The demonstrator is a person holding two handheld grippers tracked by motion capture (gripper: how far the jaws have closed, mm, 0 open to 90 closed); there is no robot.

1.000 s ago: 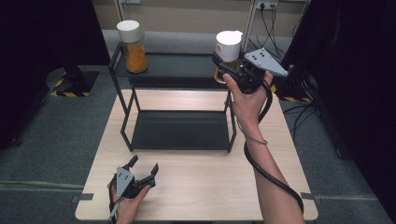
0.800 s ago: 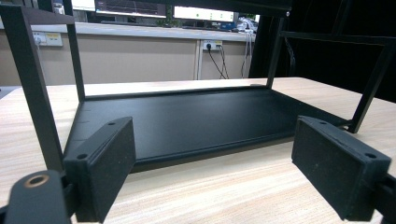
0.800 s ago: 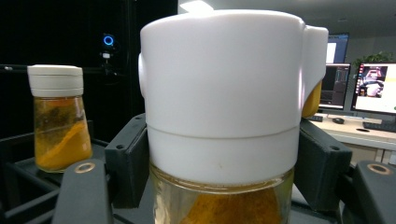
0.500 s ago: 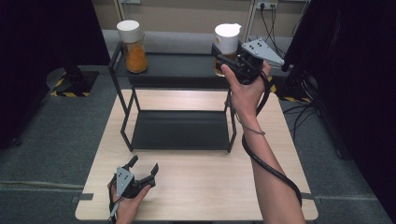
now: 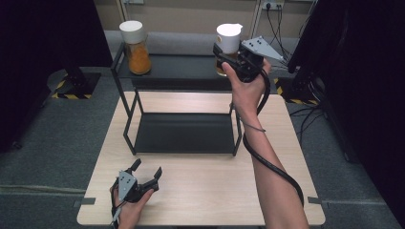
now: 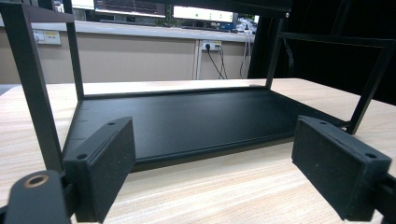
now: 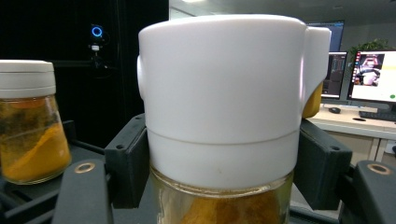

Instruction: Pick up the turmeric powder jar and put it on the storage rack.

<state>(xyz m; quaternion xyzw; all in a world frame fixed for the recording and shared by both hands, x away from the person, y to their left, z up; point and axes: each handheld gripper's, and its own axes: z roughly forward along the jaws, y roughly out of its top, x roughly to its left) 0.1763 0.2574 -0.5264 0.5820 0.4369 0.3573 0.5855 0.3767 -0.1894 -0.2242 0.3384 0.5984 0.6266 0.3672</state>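
Note:
A glass jar (image 5: 229, 37) with a white lid and orange contents stands at the right end of the black rack's top shelf (image 5: 181, 67). My right gripper (image 5: 223, 56) is raised to it and open, one pad on each side of the jar (image 7: 219, 107), just under the lid. A matching jar (image 5: 135, 47) stands at the shelf's left end, also visible in the right gripper view (image 7: 28, 121). My left gripper (image 5: 146, 172) rests open on the table near its front edge, facing the rack's lower tray (image 6: 187, 121), with nothing between its pads.
The black two-level rack (image 5: 184, 131) stands at the back half of the light wooden table (image 5: 215, 191). Its thin posts (image 6: 32, 84) rise close in front of the left gripper. Dark screens and cables flank the table.
My right gripper has moved forward and left until its pads sit on either side of the right jar. The left gripper has not moved.

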